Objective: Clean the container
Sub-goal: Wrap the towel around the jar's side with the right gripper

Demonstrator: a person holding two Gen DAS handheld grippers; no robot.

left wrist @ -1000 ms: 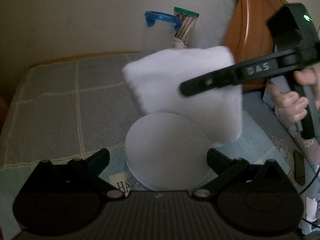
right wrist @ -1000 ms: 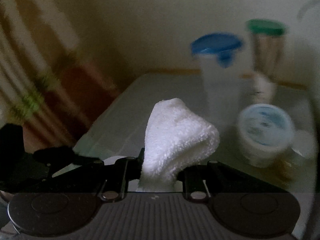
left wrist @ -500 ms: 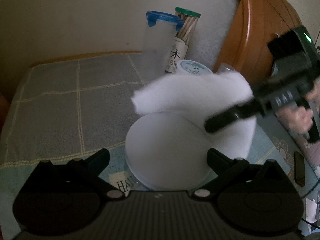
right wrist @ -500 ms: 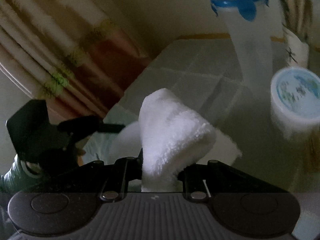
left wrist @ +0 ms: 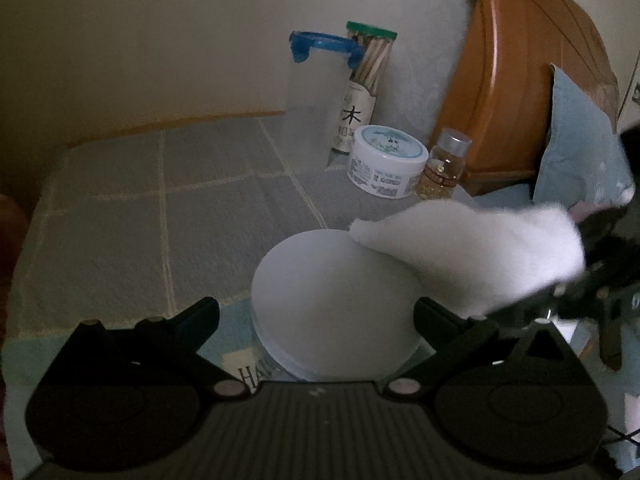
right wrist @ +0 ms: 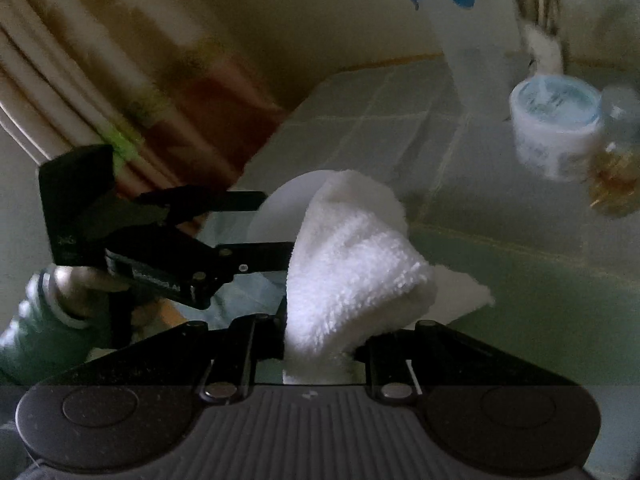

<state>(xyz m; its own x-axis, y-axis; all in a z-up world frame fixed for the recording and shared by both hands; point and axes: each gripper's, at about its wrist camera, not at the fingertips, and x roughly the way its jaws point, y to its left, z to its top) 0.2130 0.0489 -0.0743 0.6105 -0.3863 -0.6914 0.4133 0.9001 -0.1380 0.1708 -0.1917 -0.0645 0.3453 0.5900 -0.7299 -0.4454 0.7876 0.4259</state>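
A round frosted container (left wrist: 332,300) sits between the fingers of my left gripper (left wrist: 316,308), which is shut on its sides, its flat round face turned up. A white fluffy towel (left wrist: 480,256) drapes over the container's right rim. My right gripper (left wrist: 520,308) comes in from the right edge, shut on that towel. In the right wrist view the towel (right wrist: 352,264) bulges out from the right gripper (right wrist: 320,344) and covers part of the container (right wrist: 280,200). The left gripper (right wrist: 272,222) reaches in from the left, a hand in a green sleeve (right wrist: 60,292) behind it.
At the back stand a tall clear tub with a blue lid (left wrist: 316,96), a green-capped stick jar (left wrist: 364,80), a white cream jar (left wrist: 386,162) and a small glass bottle (left wrist: 442,168). A grey checked cloth (left wrist: 160,208) covers the table. A wooden board (left wrist: 512,80) rises at right.
The right gripper has carried the towel to the right and down, from above the container to its right rim. The jars behind it have come into view. The left gripper has kept still.
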